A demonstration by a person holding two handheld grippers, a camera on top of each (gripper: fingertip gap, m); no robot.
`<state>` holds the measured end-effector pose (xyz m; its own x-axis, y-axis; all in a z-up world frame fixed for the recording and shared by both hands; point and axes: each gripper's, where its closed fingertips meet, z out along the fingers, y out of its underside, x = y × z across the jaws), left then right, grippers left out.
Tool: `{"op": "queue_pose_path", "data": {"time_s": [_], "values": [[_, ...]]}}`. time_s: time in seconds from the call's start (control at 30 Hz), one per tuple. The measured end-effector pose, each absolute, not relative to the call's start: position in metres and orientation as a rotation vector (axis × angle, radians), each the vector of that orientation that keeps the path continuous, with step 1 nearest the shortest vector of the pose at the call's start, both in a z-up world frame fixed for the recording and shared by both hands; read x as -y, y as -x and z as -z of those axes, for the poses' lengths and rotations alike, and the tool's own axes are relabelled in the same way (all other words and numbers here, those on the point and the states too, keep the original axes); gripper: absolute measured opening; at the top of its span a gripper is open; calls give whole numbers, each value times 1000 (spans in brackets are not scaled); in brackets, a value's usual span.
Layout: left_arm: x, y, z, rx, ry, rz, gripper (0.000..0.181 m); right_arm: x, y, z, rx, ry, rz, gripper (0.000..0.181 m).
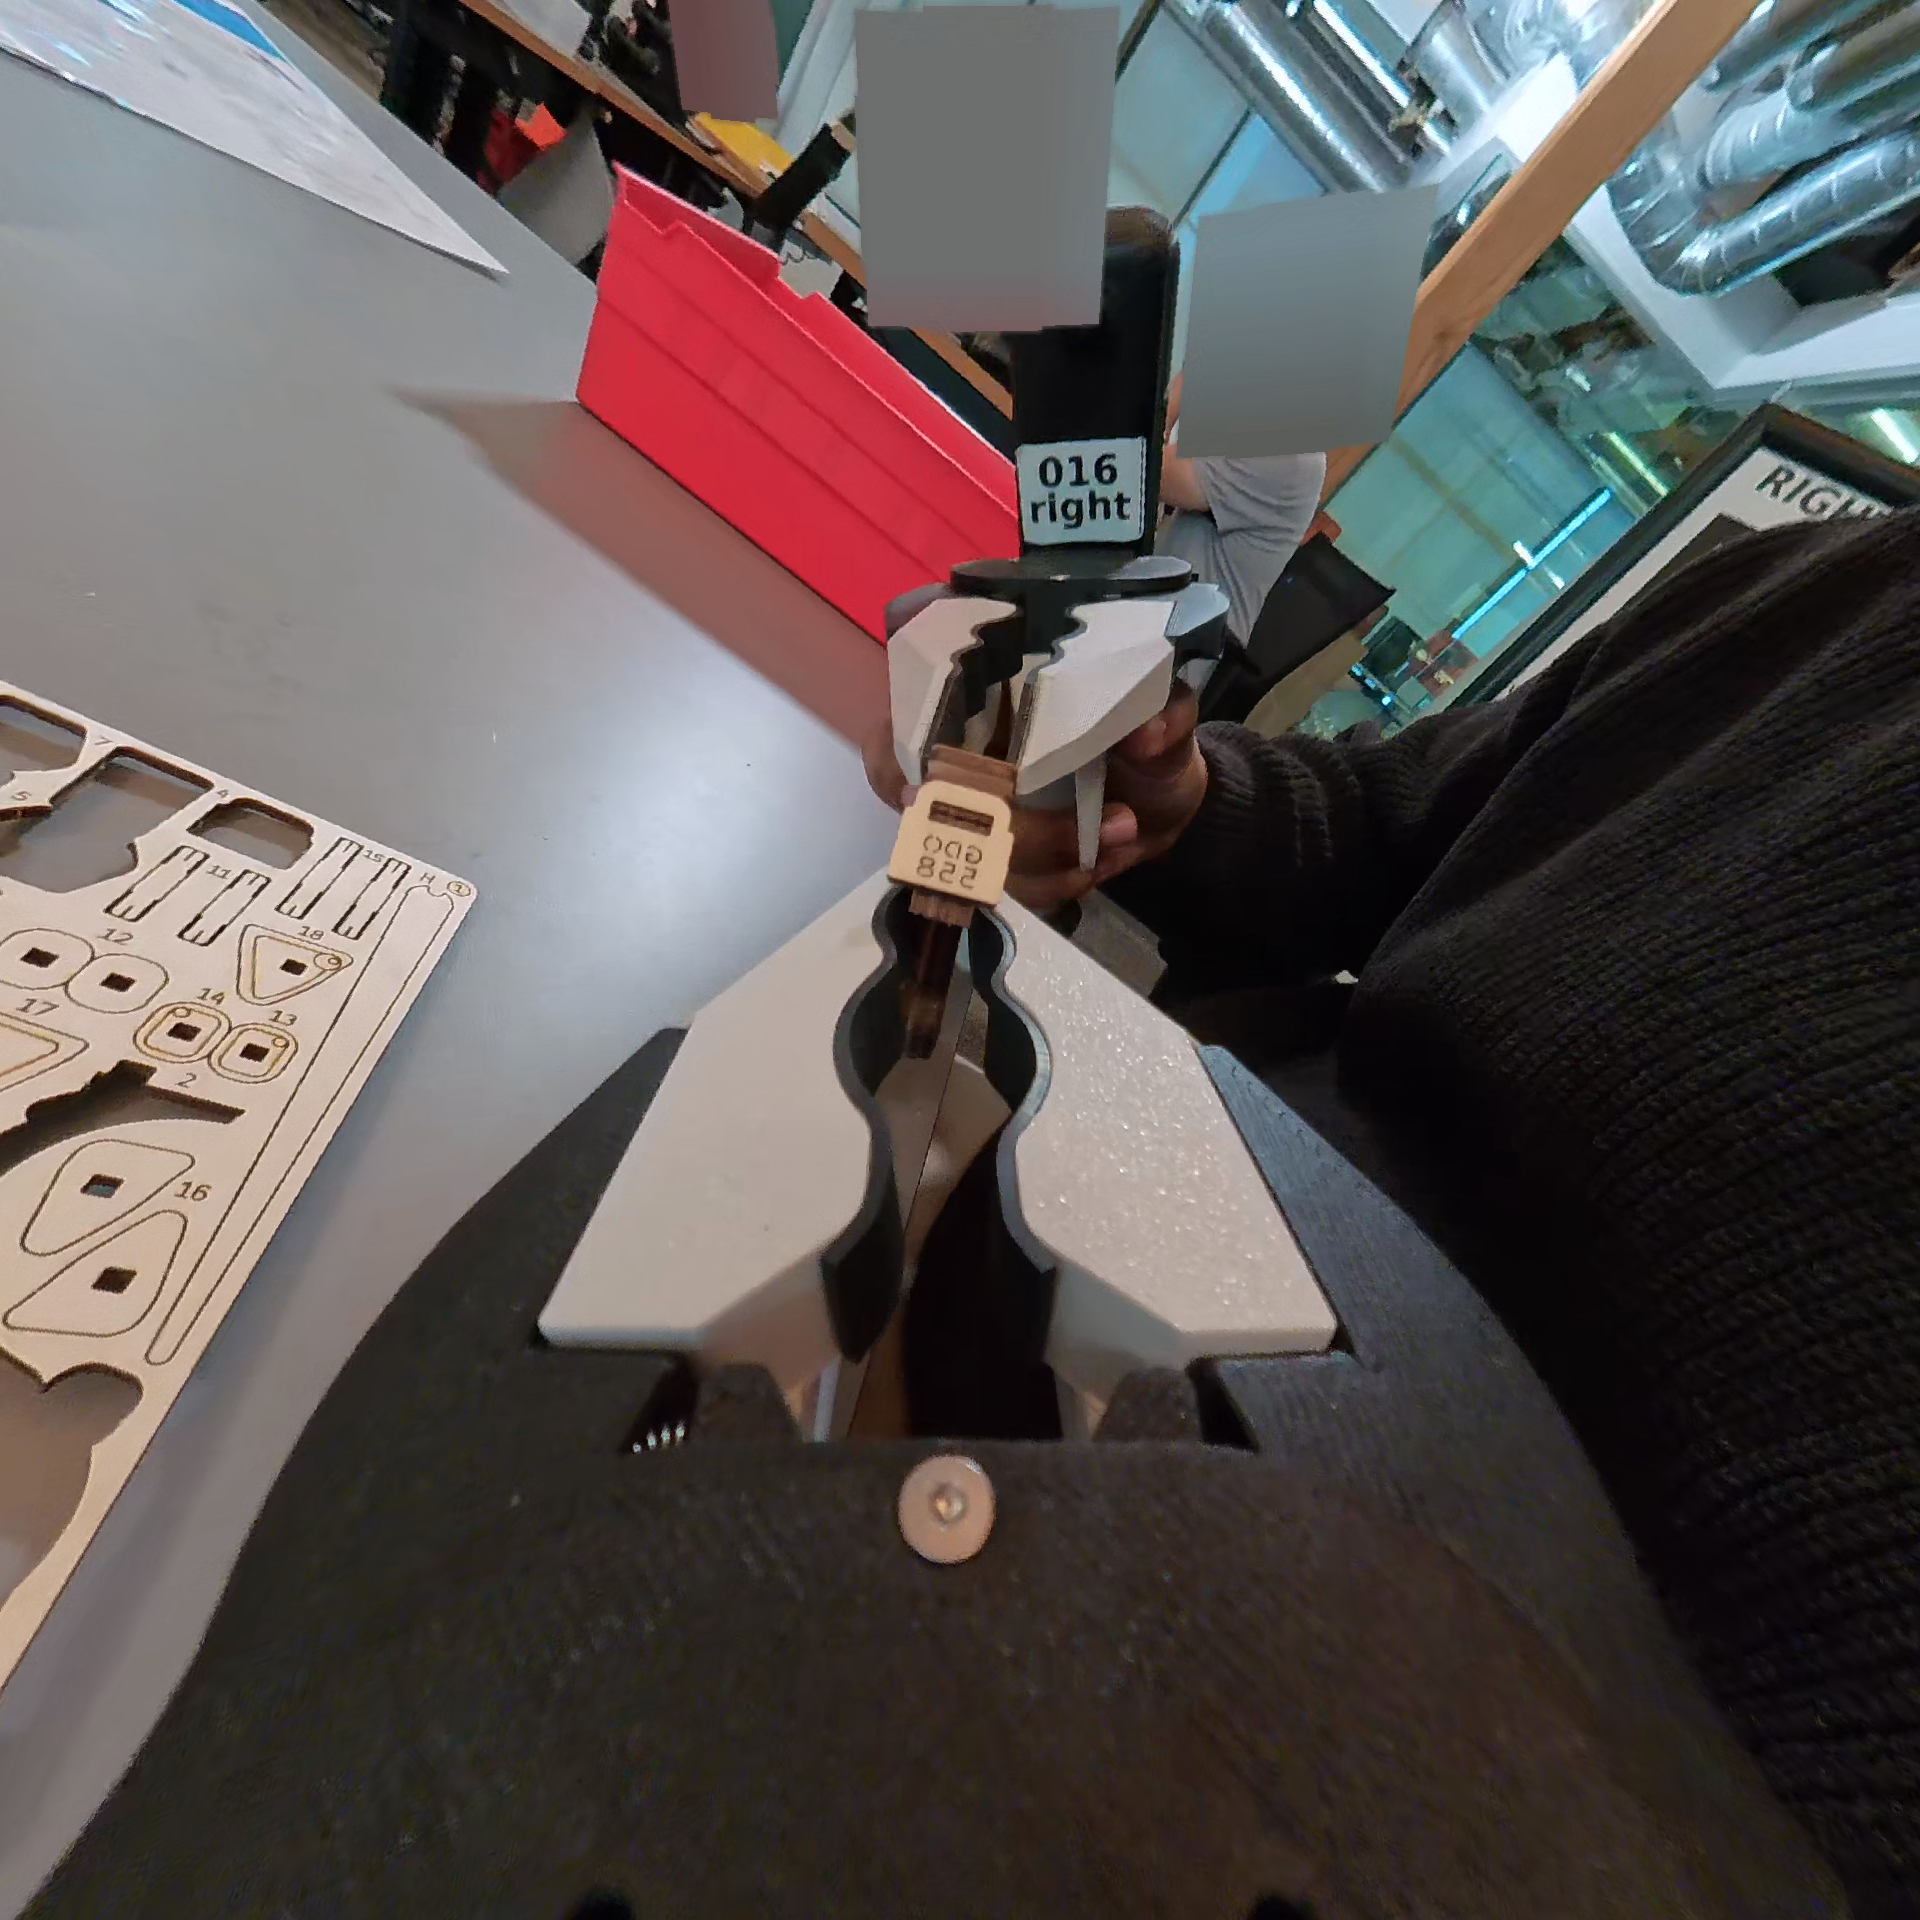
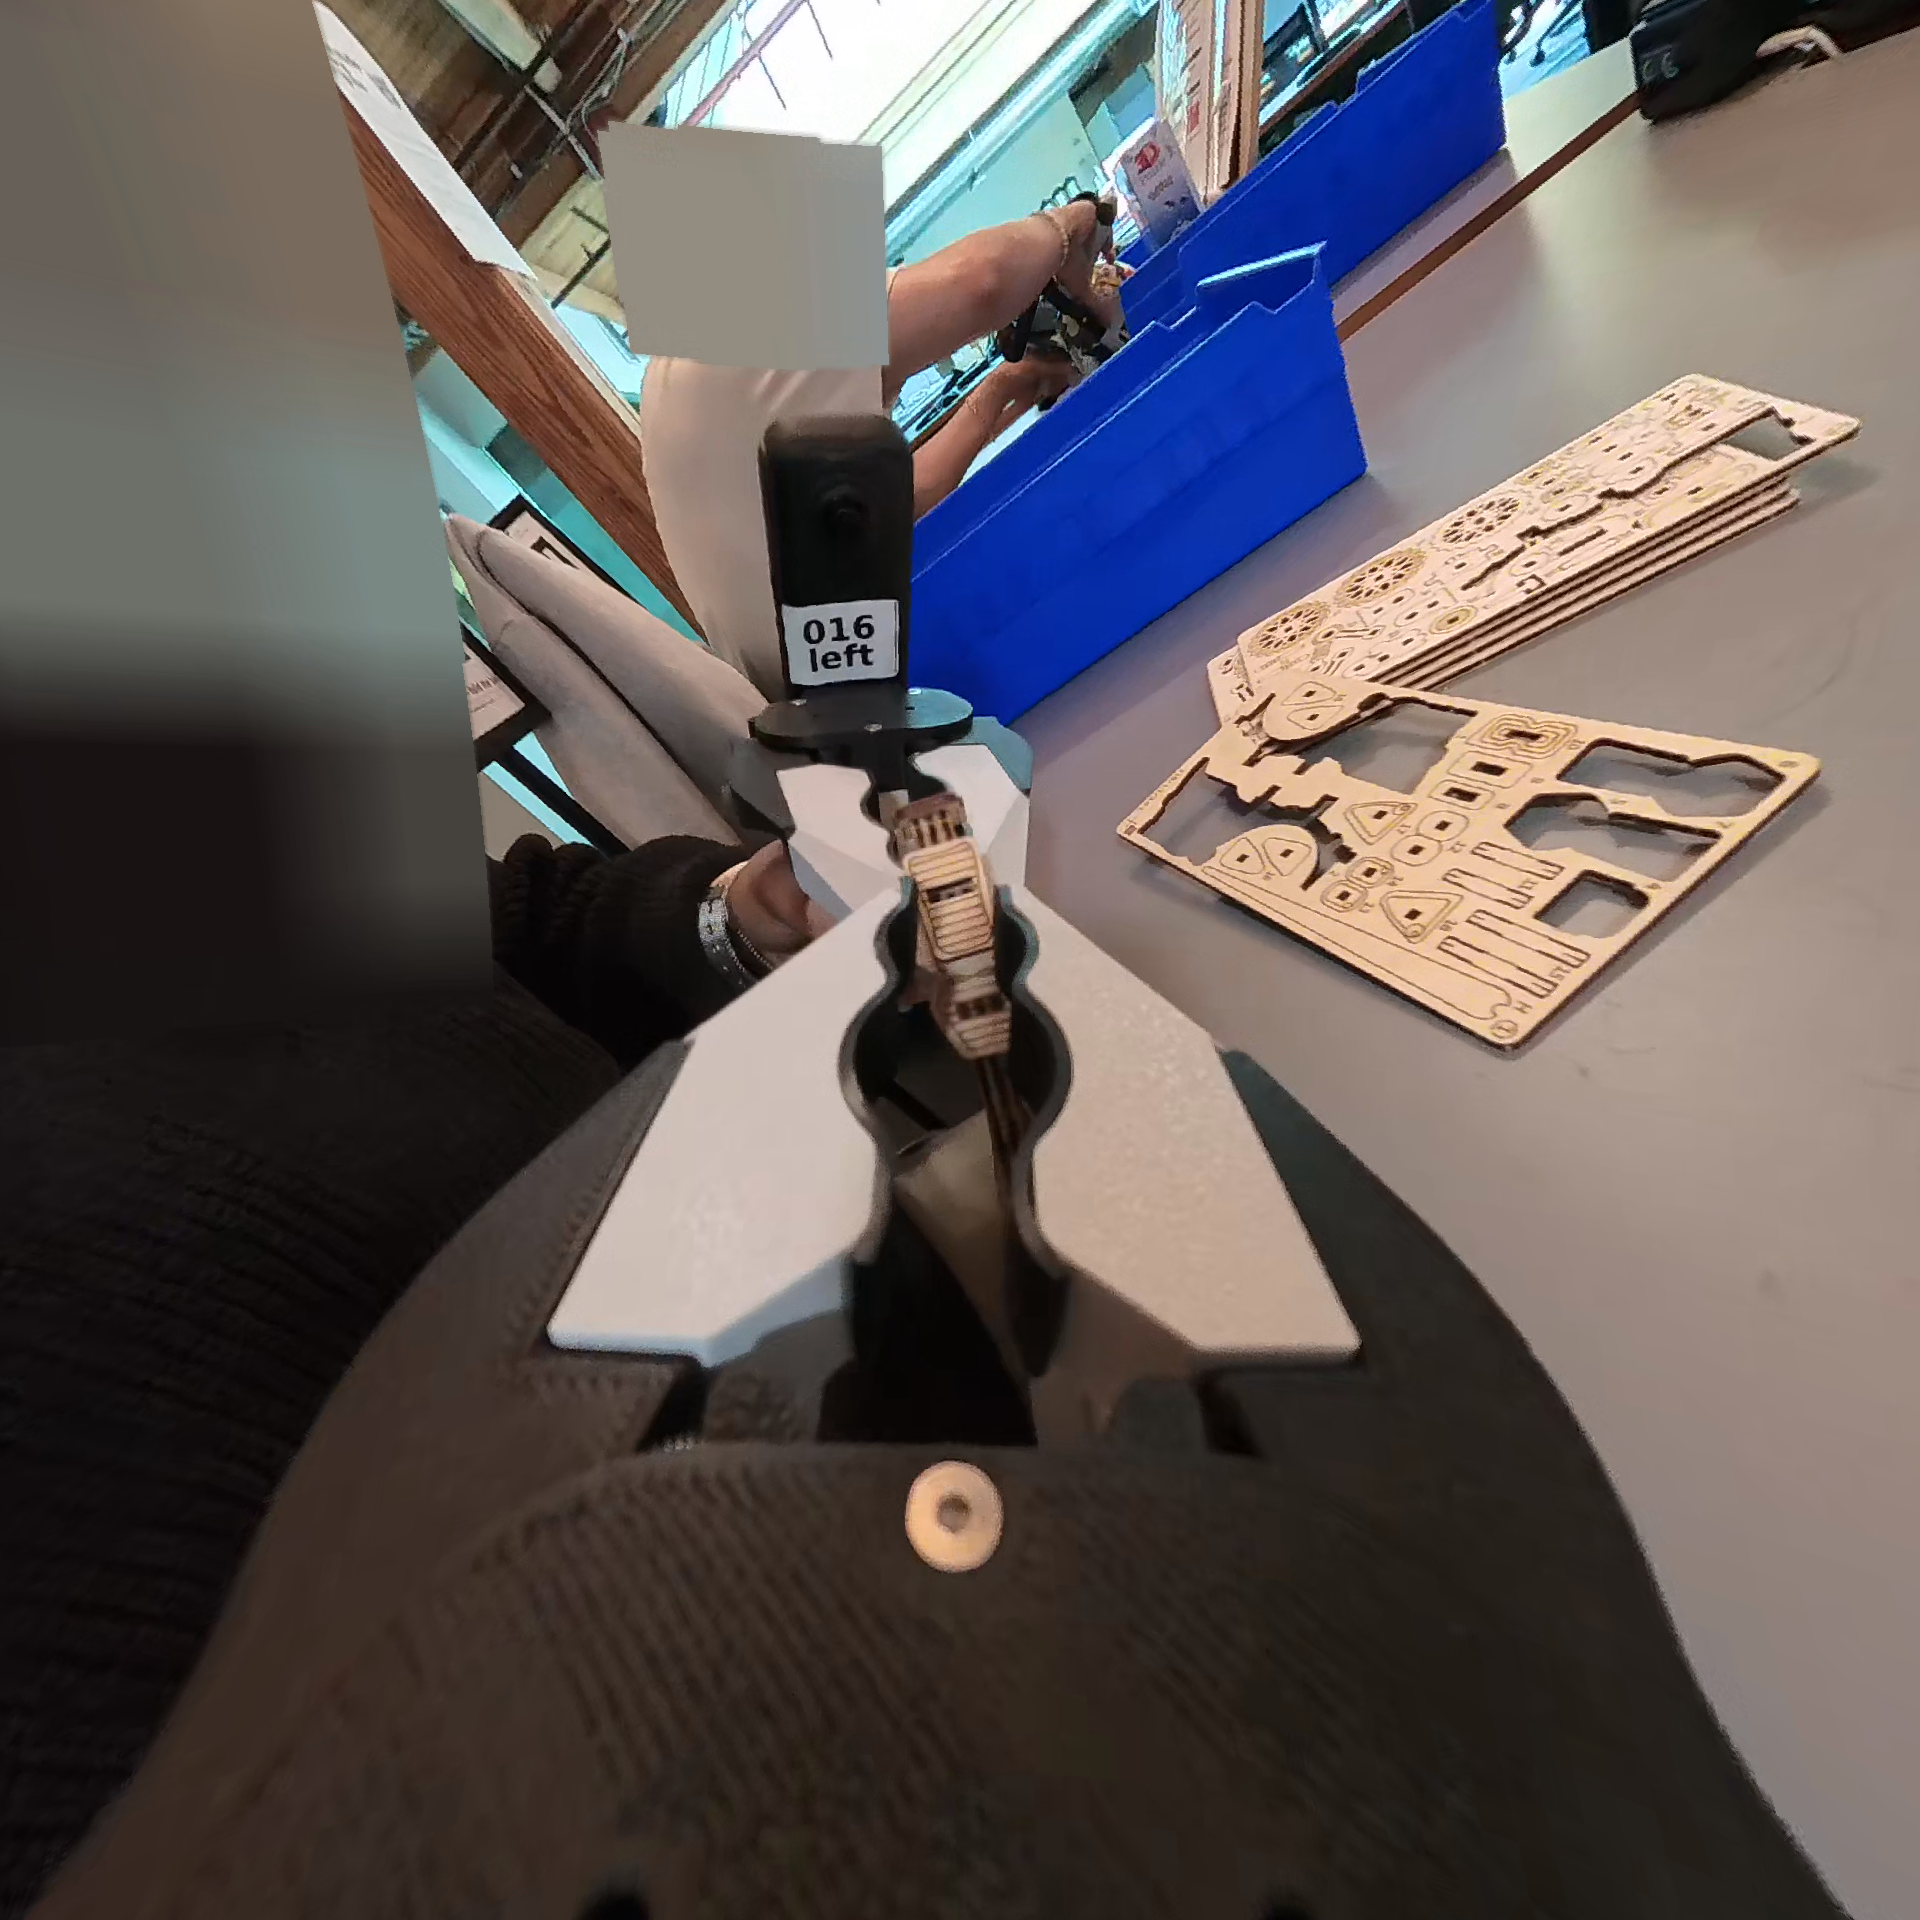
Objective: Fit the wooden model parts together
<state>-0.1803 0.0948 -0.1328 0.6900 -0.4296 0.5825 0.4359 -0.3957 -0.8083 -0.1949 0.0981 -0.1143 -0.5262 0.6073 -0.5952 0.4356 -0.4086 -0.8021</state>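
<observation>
A small wooden model assembly, a thin strip carrying small engraved plates, is held in the air between my two grippers, which face each other tip to tip. My left gripper is shut on one end of the strip. My right gripper is shut on the other end. In the right wrist view the assembly runs from my right gripper across to my left gripper. The parts of the strip inside the jaws are hidden.
A laser-cut wooden parts sheet lies on the grey table; it also shows in the right wrist view, next to a stack of further sheets. A red bin and a blue bin stand behind. A dark sleeve is close by. My left and right fingertips are right by each other.
</observation>
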Motion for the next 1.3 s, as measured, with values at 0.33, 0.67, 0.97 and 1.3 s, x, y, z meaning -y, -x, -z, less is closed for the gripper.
{"op": "queue_pose_path", "data": {"time_s": [0.33,0.67,0.97,1.3], "values": [[-95,175,136,-31,1771,900,6,-96,189,117,1685,1470,-2100,13],[-93,169,142,-89,1821,863,7,-95,183,124,1762,1445,-2109,13],[-92,170,139,-63,1805,907,7,-94,185,122,1737,1454,-2179,13],[-88,163,145,-116,1850,904,6,-90,177,128,1824,1476,-2277,13]]}}
